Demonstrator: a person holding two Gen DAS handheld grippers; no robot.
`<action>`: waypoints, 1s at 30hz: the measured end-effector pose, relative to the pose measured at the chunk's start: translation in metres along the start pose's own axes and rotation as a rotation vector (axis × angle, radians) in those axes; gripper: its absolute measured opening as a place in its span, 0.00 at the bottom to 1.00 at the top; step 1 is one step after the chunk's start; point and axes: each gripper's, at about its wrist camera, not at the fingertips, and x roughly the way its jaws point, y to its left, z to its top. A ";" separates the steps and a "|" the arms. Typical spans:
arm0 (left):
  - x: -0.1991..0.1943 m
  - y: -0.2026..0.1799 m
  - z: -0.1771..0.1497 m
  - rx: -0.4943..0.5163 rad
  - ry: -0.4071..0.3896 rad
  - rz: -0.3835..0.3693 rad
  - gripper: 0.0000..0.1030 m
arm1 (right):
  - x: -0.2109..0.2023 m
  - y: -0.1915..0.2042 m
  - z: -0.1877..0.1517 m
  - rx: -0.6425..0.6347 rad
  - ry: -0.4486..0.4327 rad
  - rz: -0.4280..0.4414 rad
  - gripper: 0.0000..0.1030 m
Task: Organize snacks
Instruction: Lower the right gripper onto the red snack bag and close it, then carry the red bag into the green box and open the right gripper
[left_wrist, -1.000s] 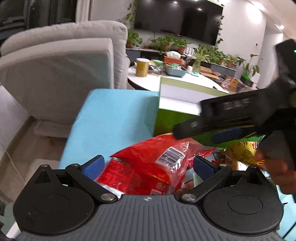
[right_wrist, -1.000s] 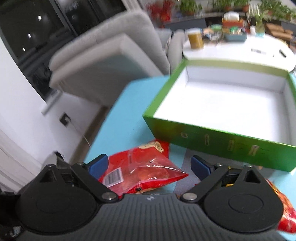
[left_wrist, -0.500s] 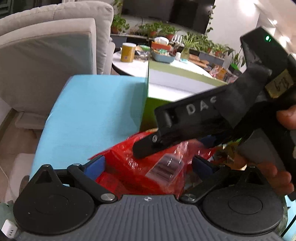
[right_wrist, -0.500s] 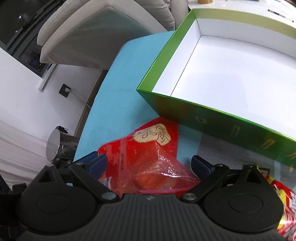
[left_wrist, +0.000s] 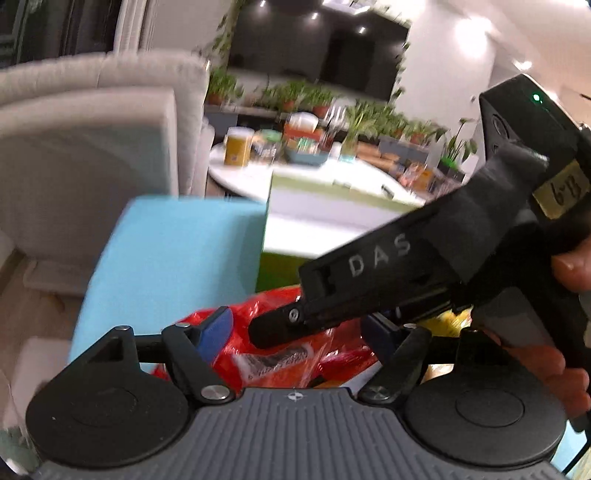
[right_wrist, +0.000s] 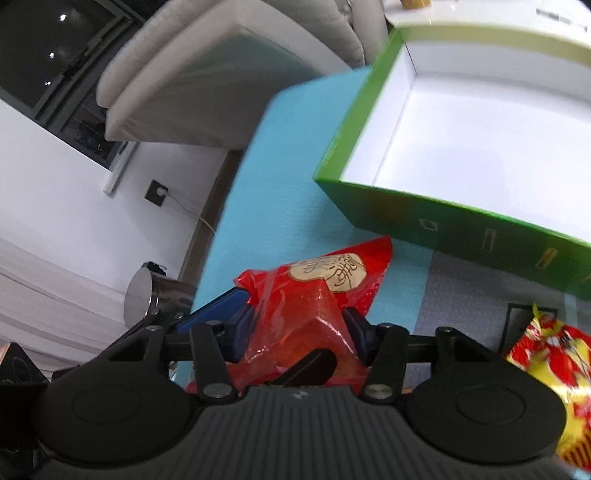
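Red snack bag (right_wrist: 306, 314) between my right tool (right_wrist: 301, 325) pads, jaws closing, plastic already pinched. Same bag sits inside my left tool (left_wrist: 295, 328); jaws closing, pads not yet pressing. Green box (right_wrist: 443, 218) ahead of right tool on counter (right_wrist: 280, 192), empty. Yellow snack (right_wrist: 546, 354) lies right of it. Judgement: nothing boxed yet, all packing remains.

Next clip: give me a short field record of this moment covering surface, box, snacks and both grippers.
surface: light blue table cover
box: green box, white inside, nothing visible in it
snacks: red snack bag; yellow-and-red packet to its right
right gripper: jaws closing, pinching the red snack bag
left gripper: jaws closing, red bag between them, contact unclear
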 end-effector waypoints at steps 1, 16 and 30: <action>-0.005 -0.003 0.004 0.011 -0.028 -0.028 0.62 | -0.002 0.008 0.000 -0.016 -0.021 0.002 0.27; 0.015 0.003 -0.014 -0.033 0.149 -0.034 0.83 | -0.010 -0.021 -0.021 0.046 -0.022 -0.082 0.24; 0.028 -0.005 -0.014 -0.091 0.187 -0.122 0.78 | -0.016 -0.007 -0.035 0.041 -0.039 -0.083 0.24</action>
